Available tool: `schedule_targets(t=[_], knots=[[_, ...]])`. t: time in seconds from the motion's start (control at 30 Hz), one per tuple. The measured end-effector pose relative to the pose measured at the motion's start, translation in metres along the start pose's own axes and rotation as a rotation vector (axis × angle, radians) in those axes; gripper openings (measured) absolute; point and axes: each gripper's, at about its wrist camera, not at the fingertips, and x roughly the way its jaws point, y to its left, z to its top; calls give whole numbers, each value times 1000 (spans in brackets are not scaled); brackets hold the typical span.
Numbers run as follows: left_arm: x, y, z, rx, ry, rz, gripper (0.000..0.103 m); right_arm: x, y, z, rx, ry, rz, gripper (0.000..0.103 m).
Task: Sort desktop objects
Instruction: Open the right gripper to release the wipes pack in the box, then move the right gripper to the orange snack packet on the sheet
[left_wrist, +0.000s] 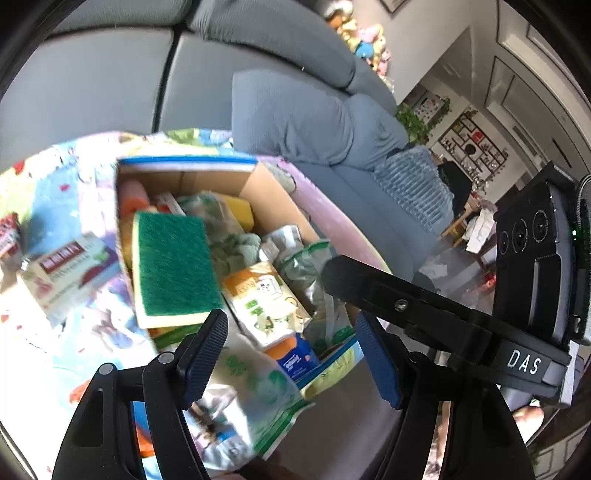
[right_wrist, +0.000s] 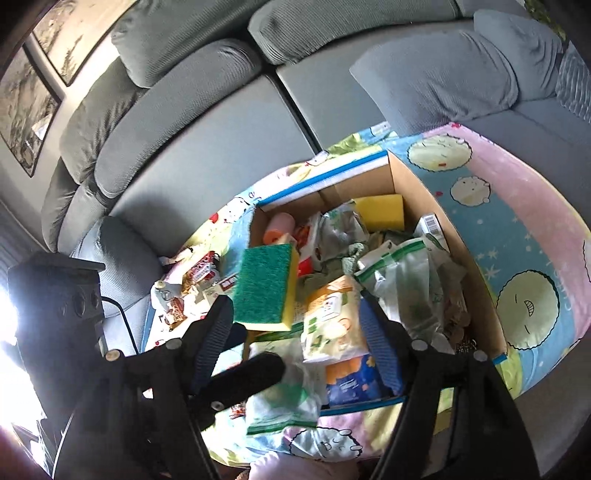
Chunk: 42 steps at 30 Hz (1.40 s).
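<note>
A cardboard box (left_wrist: 266, 192) (right_wrist: 417, 184) stands on a cartoon-print cloth and is full of packets and sponges. A green-and-yellow scouring sponge (left_wrist: 175, 264) (right_wrist: 264, 286) lies tilted on the box's near-left rim. An orange-and-white packet (left_wrist: 264, 302) (right_wrist: 334, 317) and a blue packet (left_wrist: 297, 358) (right_wrist: 351, 380) lie in the box. My left gripper (left_wrist: 291, 358) is open and empty above the box's near end. My right gripper (right_wrist: 299, 339) is open and empty over the same spot. The right gripper's body also shows in the left wrist view (left_wrist: 424, 310).
A white-and-green plastic bag (left_wrist: 258, 398) (right_wrist: 284, 406) hangs over the box's near edge. A red-and-white carton (left_wrist: 70, 269) and small snack packs (right_wrist: 195, 273) lie on the cloth left of the box. A grey sofa (left_wrist: 295, 122) (right_wrist: 207, 122) wraps around behind.
</note>
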Motion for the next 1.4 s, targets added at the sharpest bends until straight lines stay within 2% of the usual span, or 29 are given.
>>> schedule_targets(t=[0.03, 0.1, 0.23, 0.3, 0.37, 0.57, 0.8, 0.93, 1.13, 1.3, 1.4], knots=[[-7, 1, -1, 4, -11, 8, 81, -4, 4, -1, -7, -6, 4, 72], [-20, 4, -4, 8, -40, 24, 89, -11, 12, -4, -19, -18, 13, 72], [-45, 18, -15, 1, -59, 45, 90, -19, 31, -11, -48, -24, 44, 72], [-56, 25, -21, -1, -69, 67, 90, -21, 40, -16, -66, -22, 54, 80], [-68, 33, -28, -2, -81, 102, 90, -23, 51, -21, -86, -24, 67, 82], [-98, 59, -48, -27, -107, 168, 90, -16, 81, -35, -127, 13, 122, 82], [-122, 88, -73, -51, -134, 215, 90, 3, 116, -54, -190, 75, 127, 82], [-126, 105, -87, -80, -133, 235, 90, 21, 133, -67, -218, 129, 127, 82], [-111, 133, -109, -129, -68, 264, 90, 60, 149, -89, -240, 222, 118, 82], [-99, 151, -128, -156, -30, 271, 90, 97, 158, -109, -281, 283, 16, 82], [-91, 162, -137, -178, -8, 275, 90, 116, 159, -118, -287, 324, -14, 82]])
